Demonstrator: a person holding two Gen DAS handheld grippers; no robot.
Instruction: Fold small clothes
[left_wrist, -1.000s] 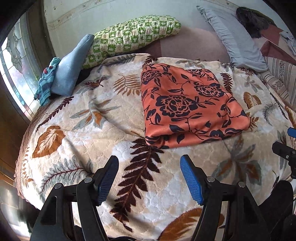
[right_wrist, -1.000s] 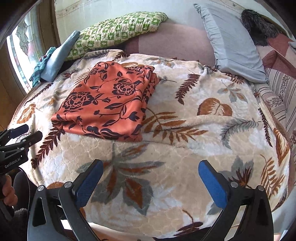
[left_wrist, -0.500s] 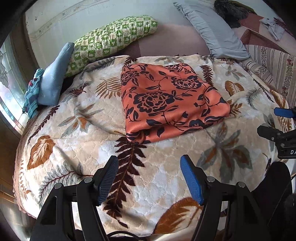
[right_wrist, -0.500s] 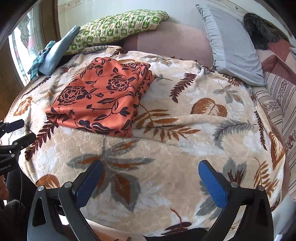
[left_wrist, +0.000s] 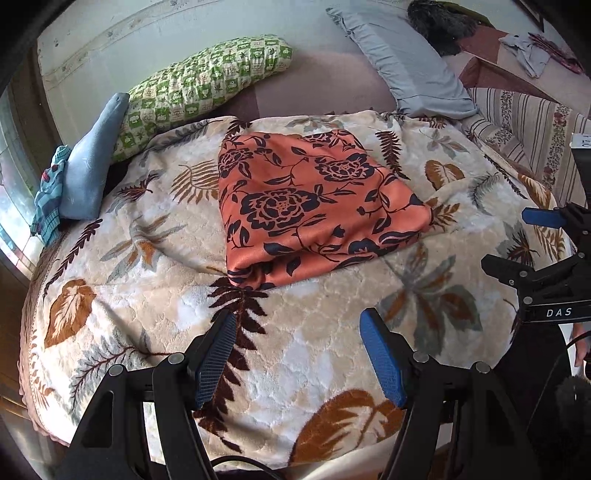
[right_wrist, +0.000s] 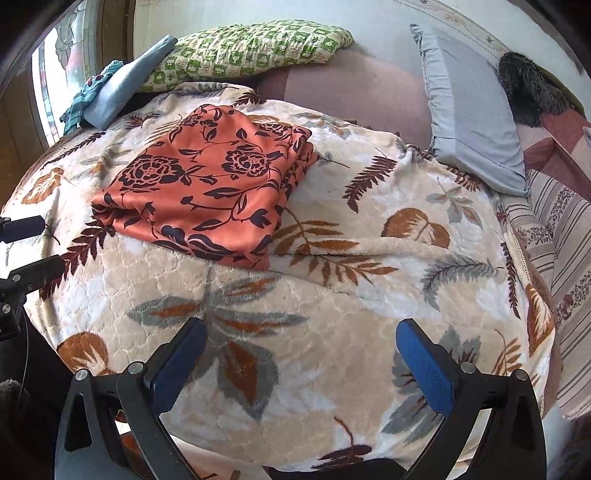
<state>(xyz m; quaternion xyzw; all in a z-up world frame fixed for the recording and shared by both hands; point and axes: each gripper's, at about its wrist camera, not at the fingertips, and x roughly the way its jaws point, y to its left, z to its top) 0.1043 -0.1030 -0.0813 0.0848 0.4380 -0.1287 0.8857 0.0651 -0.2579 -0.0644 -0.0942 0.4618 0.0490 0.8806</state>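
An orange cloth with a dark floral print (left_wrist: 314, 206) (right_wrist: 210, 195) lies folded into a thick rectangle on the leaf-patterned blanket (left_wrist: 147, 295) (right_wrist: 369, 295). My left gripper (left_wrist: 297, 350) hovers over the blanket in front of the cloth's near edge, jaws open with nothing between the blue pads. My right gripper (right_wrist: 301, 362) hangs above the blanket to the right of the cloth, also open and empty. Each gripper shows at the side of the other's view: the right one (left_wrist: 524, 240) and the left one (right_wrist: 33, 247).
A green checked pillow (left_wrist: 207, 77) and a blue cushion (left_wrist: 92, 166) lie at the back left by the window. A grey pillow (right_wrist: 469, 107) and a dark furry thing (right_wrist: 528, 88) sit at the back right. A striped sheet (right_wrist: 565, 240) borders the blanket's right side.
Both views have shifted and rolled a little; the folded cloth sits further left in the left wrist view. The cloth itself has not moved and both grippers have stayed open.
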